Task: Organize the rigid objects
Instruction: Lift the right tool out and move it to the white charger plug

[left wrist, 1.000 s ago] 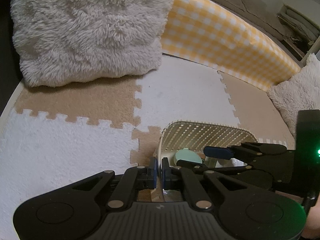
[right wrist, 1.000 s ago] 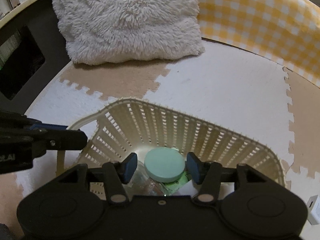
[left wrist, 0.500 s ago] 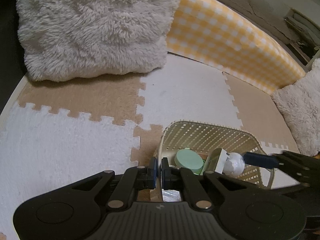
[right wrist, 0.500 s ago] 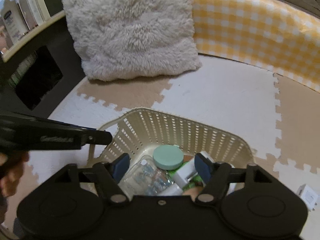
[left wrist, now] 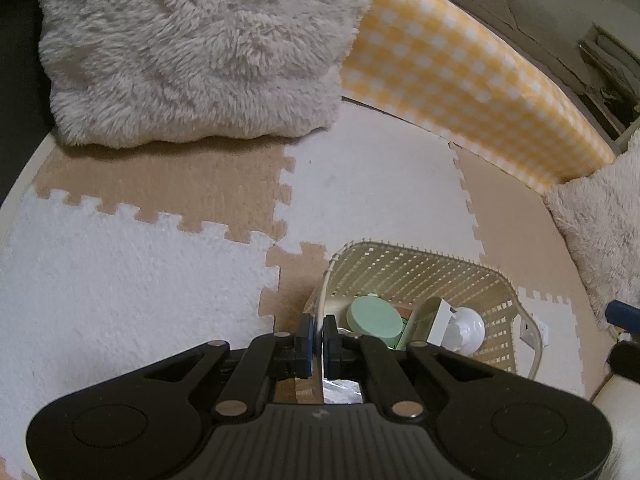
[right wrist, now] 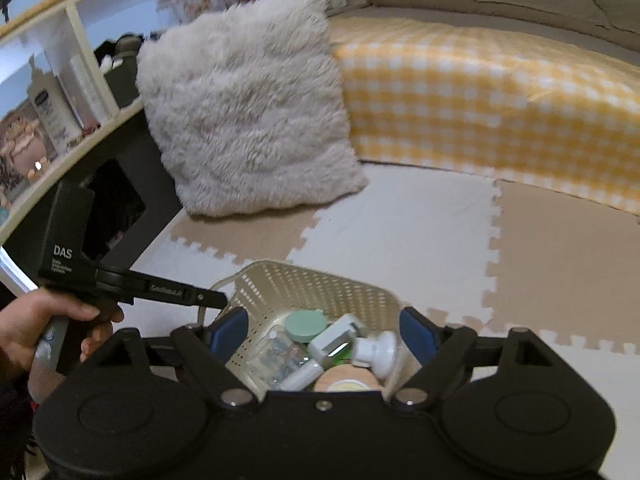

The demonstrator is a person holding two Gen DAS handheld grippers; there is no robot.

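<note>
Meanwhile left gripper [left wrist: 317, 338] jaws pinch the basket [left wrist: 424, 276] rim; right gripper [right wrist: 322, 330] jaws are opening, empty.

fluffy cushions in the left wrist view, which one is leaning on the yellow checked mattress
The large fluffy cream cushion at top left; the other fluffy cushion, at the right edge, is only partly visible.

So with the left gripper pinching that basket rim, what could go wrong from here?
The left gripper is shut on only one corner of the basket rim, so lifting could tilt it and spill the green tin or white bulb. The right gripper, opening and empty above the load, could snag the rim.
</note>
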